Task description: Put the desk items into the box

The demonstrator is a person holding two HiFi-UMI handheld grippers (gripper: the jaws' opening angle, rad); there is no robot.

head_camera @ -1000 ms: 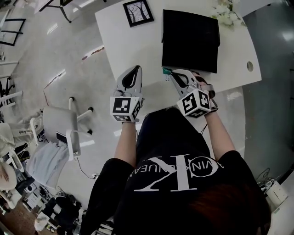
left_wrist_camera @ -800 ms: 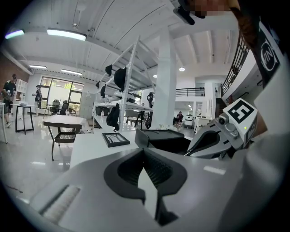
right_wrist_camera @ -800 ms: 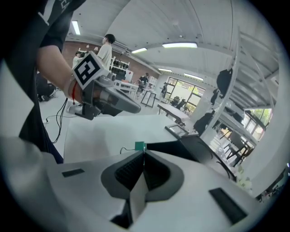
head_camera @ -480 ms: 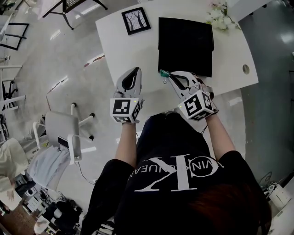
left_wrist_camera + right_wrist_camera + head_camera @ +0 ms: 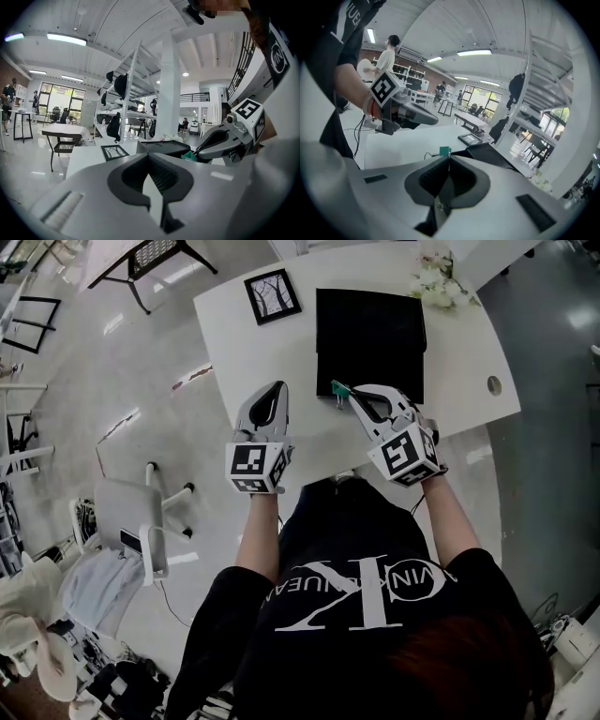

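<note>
A black box [image 5: 370,334] sits open on the white desk [image 5: 272,362]. My right gripper [image 5: 349,390] is shut on a small green binder clip [image 5: 338,388], held at the box's near left edge. In the right gripper view the binder clip [image 5: 445,151] pokes out just past my right gripper [image 5: 449,158], with the box [image 5: 497,157] beyond. My left gripper [image 5: 277,387] hovers over the desk's near edge, left of the box, shut with nothing in it. The left gripper view shows my left gripper [image 5: 149,157] with its jaws together and the clip [image 5: 190,155] to the right.
A black-framed picture [image 5: 273,295] lies on the desk left of the box. White flowers [image 5: 433,289] stand at the far right corner. A cable hole [image 5: 494,384] is near the desk's right edge. A white office chair [image 5: 131,512] stands on the floor to the left.
The right gripper with the clip now sits closer to the box's near edge. The left gripper has held its place. The head view has shifted slightly.
</note>
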